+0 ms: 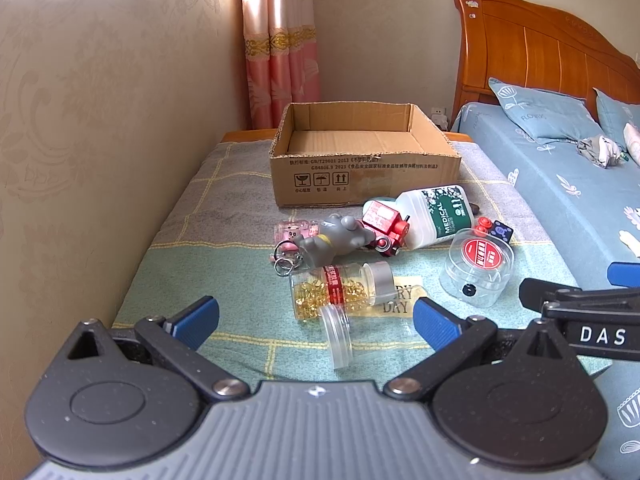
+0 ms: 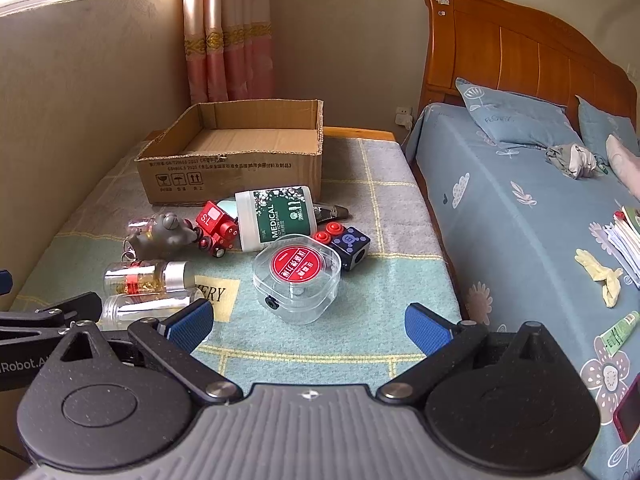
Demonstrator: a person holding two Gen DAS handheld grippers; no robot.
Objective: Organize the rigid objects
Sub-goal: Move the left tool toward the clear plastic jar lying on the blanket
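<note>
A pink curtain (image 1: pixel 280 52) hangs in the corner; beside the checked blanket (image 2: pixel 392 200) stands a bed with wooden headboard (image 2: pixel 520 52) and blue pillow (image 2: pixel 516 120)

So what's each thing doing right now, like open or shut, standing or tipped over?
cardboard box: open on top, nothing visible inside.
cotton swab tub: lying on its side, capped.
capsule bottle: lying on its side, silver cap on.
clear empty jar: tipped over.
clear lidded container: lid on, upright.
toy train: on its wheels.
left gripper: open, holding nothing.
right gripper: open, holding nothing.
</note>
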